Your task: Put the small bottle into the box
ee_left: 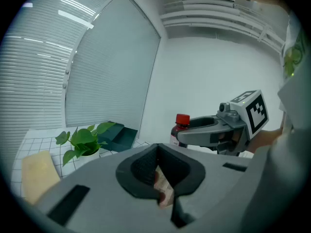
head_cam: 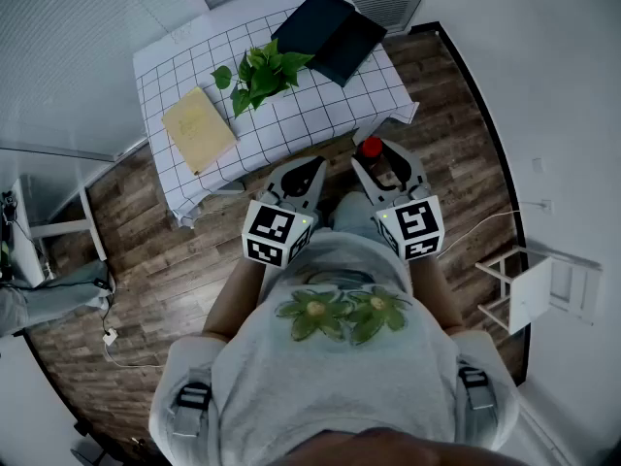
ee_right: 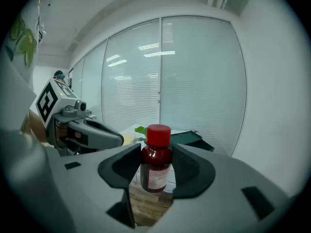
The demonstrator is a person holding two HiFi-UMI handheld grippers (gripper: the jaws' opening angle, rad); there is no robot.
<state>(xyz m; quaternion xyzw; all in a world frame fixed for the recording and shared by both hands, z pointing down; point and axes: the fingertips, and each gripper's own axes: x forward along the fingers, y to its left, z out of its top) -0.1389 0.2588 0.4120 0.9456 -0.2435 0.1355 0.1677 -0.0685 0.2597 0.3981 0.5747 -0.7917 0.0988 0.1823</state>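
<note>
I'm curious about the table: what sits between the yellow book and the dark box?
A leafy green plant sits between book and box, in the head view.

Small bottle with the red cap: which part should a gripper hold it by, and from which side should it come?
Probably best: grip the small bottle on its dark round body, below the red cap, coming from the side. It stands upright, its straight wall suits both pads, and the cap is narrower. The right gripper holds it so.

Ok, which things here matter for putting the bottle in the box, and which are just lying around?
For the job: small bottle, right gripper holding it, open dark box.
Lying about: plant, yellow book, checked tablecloth.
</note>
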